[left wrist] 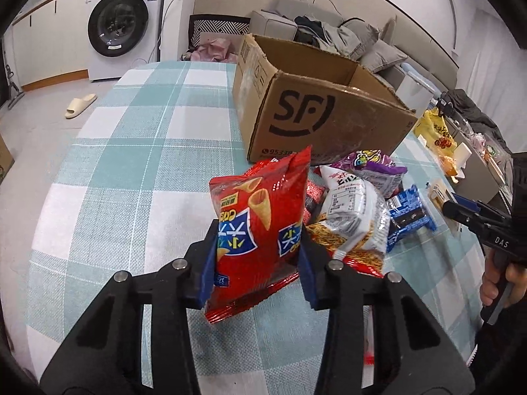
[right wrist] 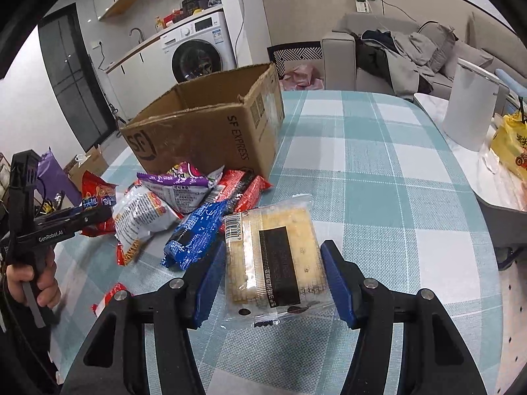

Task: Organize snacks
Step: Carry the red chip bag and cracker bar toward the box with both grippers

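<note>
My left claw (left wrist: pixel 257 256) is clamped on a red chip bag (left wrist: pixel 260 220), lifted off the worktop (left wrist: pixel 131 164). My right claw (right wrist: pixel 271 279) stands wide, a clear cracker pack (right wrist: pixel 273 256) lying flat between its blue pads, touching neither. Ahead sit the snack pile (right wrist: pixel 184 197) and cardboard box (right wrist: pixel 204 125); a washing machine (left wrist: pixel 122 23) and sofa (right wrist: pixel 395 52) lie beyond.

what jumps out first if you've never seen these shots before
The left hand-held gripper clamps a red cone-snack bag above the checked tablecloth. Behind it stands an open cardboard box, with loose snack packets heaped before it. The right hand-held gripper straddles a cracker pack, open.
</note>
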`<state>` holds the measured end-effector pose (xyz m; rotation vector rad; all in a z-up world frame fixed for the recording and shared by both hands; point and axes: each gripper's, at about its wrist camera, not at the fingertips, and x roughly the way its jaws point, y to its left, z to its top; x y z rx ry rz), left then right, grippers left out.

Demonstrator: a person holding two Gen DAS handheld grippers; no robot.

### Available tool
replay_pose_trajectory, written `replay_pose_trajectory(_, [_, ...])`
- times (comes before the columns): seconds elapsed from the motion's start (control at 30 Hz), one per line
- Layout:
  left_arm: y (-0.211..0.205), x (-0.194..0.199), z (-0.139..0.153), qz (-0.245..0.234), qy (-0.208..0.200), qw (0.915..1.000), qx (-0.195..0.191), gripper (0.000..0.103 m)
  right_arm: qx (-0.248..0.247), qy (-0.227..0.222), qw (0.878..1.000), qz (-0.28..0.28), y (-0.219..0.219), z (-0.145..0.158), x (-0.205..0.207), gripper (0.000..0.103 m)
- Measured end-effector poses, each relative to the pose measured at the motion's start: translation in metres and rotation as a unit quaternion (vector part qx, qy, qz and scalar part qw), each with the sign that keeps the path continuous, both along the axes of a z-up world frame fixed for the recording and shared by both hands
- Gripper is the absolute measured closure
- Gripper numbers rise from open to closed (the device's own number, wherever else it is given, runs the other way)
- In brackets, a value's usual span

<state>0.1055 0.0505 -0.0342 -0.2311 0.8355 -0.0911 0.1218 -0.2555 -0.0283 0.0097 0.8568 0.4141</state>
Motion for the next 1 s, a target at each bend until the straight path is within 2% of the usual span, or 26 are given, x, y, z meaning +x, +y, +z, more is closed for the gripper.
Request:
replay_pose_trajectory(0.37, [0.001, -0.036, 0.035, 0.001, -0.043, 0.9989, -0.019, 0.065, 0.037, -0.012, 0.999, -0.002, -0.003, 0.007, -0.008, 0.043])
replay_pose_trajectory(0.47, [-0.003, -0.039, 0.044, -0.001, -0.048, 0.9988, -0.008, 0.065, 0.040, -0.015, 0.999, -0.004, -0.003, 0.009, -0.010, 0.043])
replay_pose_trajectory(1.0, [-0.008, -0.010, 0.069, -0.013, -0.053, 0.9985, -0.011, 0.064, 0.079, -0.031, 0.996, -0.006, 0.005, 0.041, -0.011, 0.043])
